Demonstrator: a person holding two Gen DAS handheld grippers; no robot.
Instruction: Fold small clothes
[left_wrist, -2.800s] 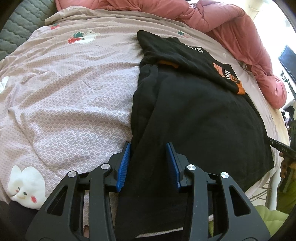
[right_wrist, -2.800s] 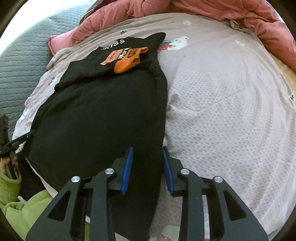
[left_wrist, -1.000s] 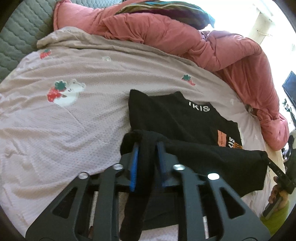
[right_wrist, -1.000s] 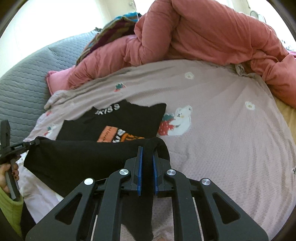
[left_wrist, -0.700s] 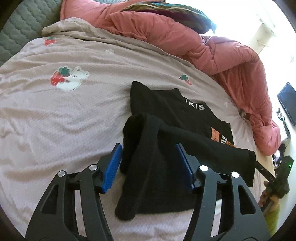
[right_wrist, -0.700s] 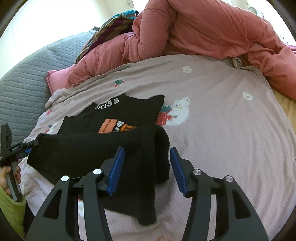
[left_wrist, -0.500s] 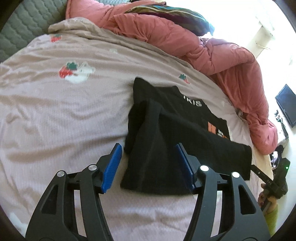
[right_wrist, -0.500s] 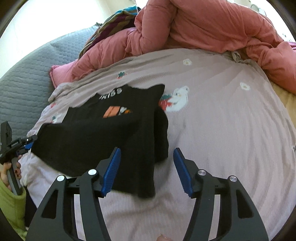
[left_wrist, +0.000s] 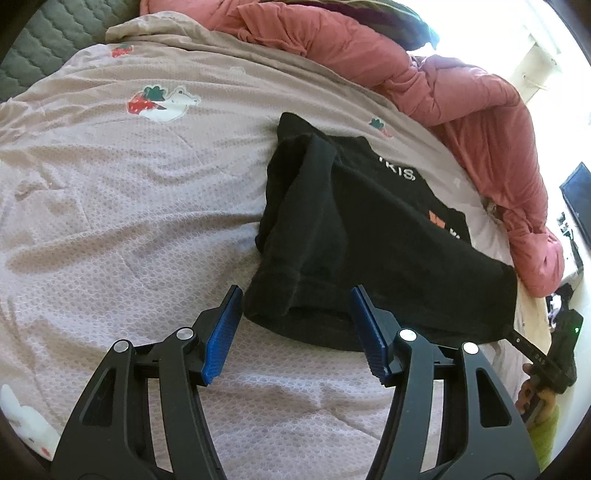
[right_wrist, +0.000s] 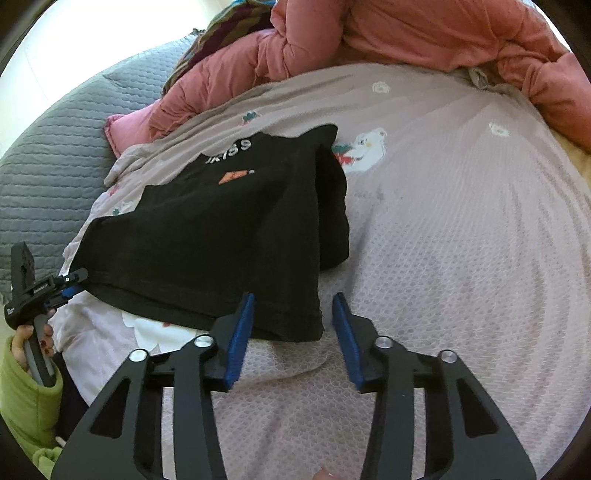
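Fingers of the left gripper and right gripper stand released, the right pair just narrowing, around the folded black T-shirt's near corners at 12 o'clock on the bed.

We see the bed in its pinkish patterned sheet, the folded black shirt lying flat on it, a coral duvet heaped along the far edge.
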